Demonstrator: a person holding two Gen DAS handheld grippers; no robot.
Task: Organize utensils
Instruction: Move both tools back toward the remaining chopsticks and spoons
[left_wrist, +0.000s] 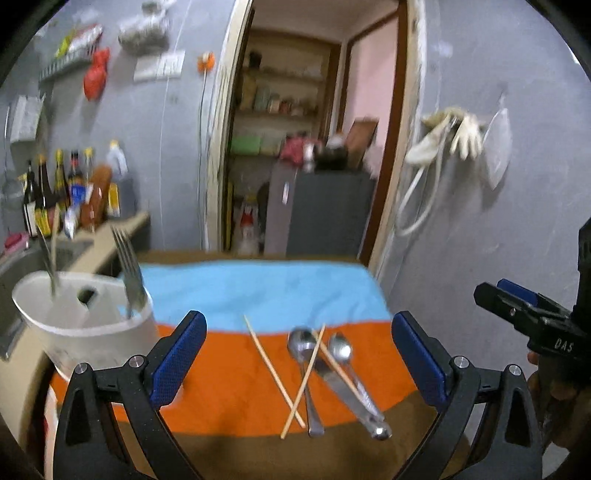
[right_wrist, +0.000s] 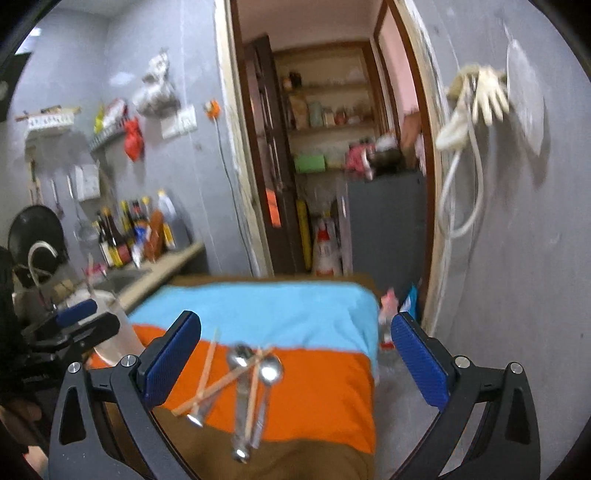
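Both tongs, left (left_wrist: 299, 354) and right (right_wrist: 295, 354), gape empty above crossed spoons (left_wrist: 319, 350) and chopsticks (left_wrist: 273, 373).

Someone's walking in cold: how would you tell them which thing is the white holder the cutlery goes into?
Find the table covered by the blue, orange and brown striped cloth. At its left edge, beside the kitchen counter, stands a white cutlery holder, open at the top, with a fork upright inside. It is the only tall container there; the spoons and chopsticks lie flat on the orange stripe.
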